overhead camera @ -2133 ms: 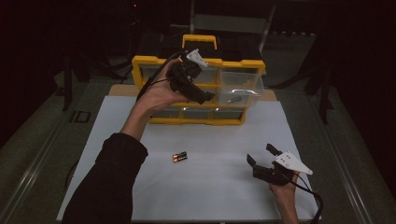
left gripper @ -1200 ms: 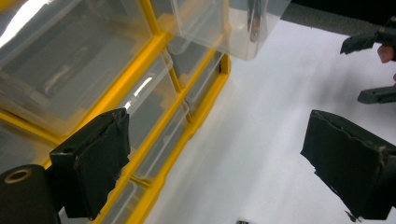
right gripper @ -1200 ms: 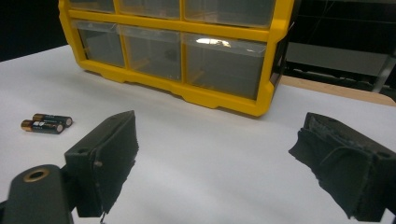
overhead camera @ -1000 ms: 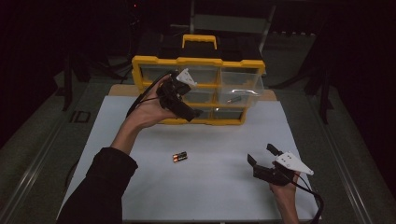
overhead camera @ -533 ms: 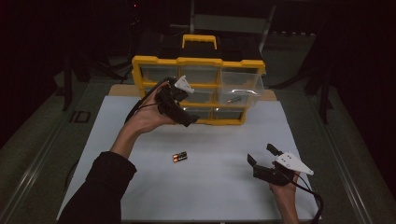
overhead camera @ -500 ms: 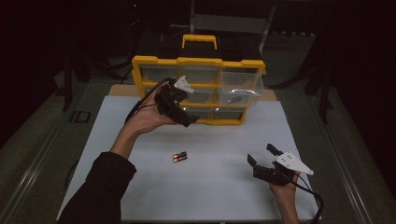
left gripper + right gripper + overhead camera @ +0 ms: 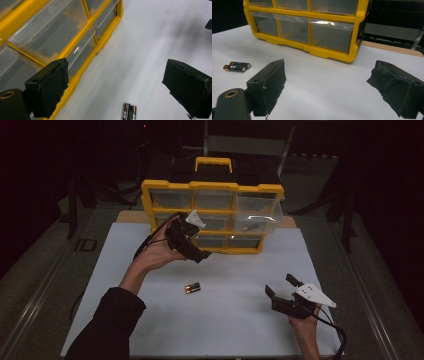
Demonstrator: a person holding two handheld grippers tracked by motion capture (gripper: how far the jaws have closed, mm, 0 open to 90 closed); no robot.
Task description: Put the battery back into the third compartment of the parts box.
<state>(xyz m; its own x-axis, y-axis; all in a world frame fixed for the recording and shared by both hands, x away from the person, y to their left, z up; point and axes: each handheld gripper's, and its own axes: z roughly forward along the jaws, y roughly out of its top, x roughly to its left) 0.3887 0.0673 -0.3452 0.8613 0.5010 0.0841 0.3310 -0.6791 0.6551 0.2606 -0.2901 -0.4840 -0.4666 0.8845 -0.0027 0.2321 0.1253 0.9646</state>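
Observation:
A yellow organizer [image 7: 215,188] with clear drawers stands at the back of the white mat [image 7: 235,330]. Two AA batteries [image 7: 192,288] lie side by side on the mat in front of it. My left gripper [image 7: 201,254] hangs open in front of the organizer's lower left drawers, above and behind the batteries. In the left gripper view the batteries [image 7: 130,111] lie low between the spread jaws, with the organizer [image 7: 82,50] at the left. My right gripper [image 7: 281,287] rests open near the front right of the mat. Its own view looks at the organizer [image 7: 329,53] and the batteries [image 7: 236,66] to the left.
The organizer's right middle drawer [image 7: 257,222] sticks out a little and holds a small object. A black case with a yellow handle [image 7: 213,164] sits behind the organizer. Dark floor and stand legs surround the table.
My left gripper has come down from the organizer's upper drawers to its lower left and nearer the mat. The right gripper and the batteries have stayed still.

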